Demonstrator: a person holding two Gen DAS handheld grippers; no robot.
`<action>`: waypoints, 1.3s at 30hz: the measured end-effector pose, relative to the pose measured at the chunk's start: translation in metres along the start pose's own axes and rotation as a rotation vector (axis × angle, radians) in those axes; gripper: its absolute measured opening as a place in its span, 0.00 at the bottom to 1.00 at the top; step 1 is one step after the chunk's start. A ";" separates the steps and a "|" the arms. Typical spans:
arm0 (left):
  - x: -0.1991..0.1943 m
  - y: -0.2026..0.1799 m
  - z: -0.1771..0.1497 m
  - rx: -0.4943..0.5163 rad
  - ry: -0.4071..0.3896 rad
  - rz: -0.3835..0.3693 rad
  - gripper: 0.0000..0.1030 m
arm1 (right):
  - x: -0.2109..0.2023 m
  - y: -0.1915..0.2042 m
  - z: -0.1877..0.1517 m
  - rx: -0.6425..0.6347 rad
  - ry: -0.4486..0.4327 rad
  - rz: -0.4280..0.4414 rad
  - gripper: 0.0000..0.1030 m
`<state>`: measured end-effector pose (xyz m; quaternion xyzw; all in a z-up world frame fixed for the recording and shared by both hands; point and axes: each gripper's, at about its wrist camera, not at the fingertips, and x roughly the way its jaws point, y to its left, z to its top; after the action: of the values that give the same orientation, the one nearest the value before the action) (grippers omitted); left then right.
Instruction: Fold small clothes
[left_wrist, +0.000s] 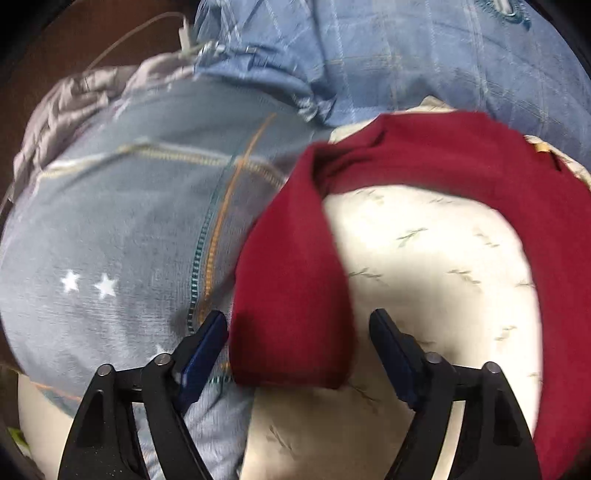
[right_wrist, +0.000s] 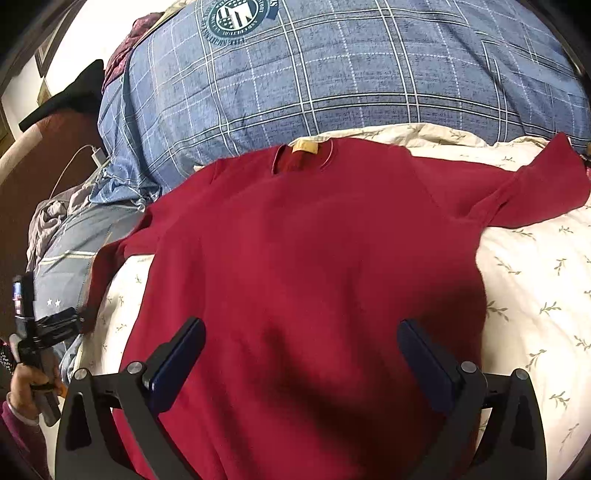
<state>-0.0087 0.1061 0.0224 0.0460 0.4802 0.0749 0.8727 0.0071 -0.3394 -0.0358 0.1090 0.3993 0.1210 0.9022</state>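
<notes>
A dark red long-sleeved shirt (right_wrist: 295, 240) lies flat and face up on a cream leaf-print sheet (right_wrist: 535, 295), its tan neck label (right_wrist: 304, 147) at the far side. My right gripper (right_wrist: 301, 328) hovers open over the shirt's lower body, with nothing clamped. In the left wrist view the shirt's left sleeve (left_wrist: 291, 295) runs down toward me, its cuff end lying between the fingers of my left gripper (left_wrist: 297, 325). That gripper is open and its pads stand clear of the cloth. The other sleeve (right_wrist: 535, 184) stretches out to the right.
A blue plaid duvet (right_wrist: 332, 74) is bunched behind the shirt. A grey-blue cloth with white stars (left_wrist: 110, 240) lies left of the sleeve, with crumpled grey fabric (left_wrist: 74, 96) beyond it. A white charger and cable (right_wrist: 96, 155) rest at the bed's left edge. A person's hand (right_wrist: 26, 391) holds the left tool.
</notes>
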 end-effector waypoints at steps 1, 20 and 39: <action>0.009 0.002 0.002 -0.018 0.021 -0.020 0.51 | 0.000 0.000 0.000 -0.001 0.000 0.002 1.00; -0.085 -0.157 0.144 0.062 -0.160 -0.797 0.03 | -0.024 -0.040 0.020 0.064 -0.076 -0.051 1.00; 0.031 -0.166 0.149 0.118 -0.176 -0.555 0.65 | -0.024 -0.059 0.048 0.000 -0.123 -0.096 1.00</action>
<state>0.1481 -0.0527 0.0508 -0.0299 0.4006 -0.1989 0.8939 0.0356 -0.4072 -0.0049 0.0967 0.3477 0.0705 0.9299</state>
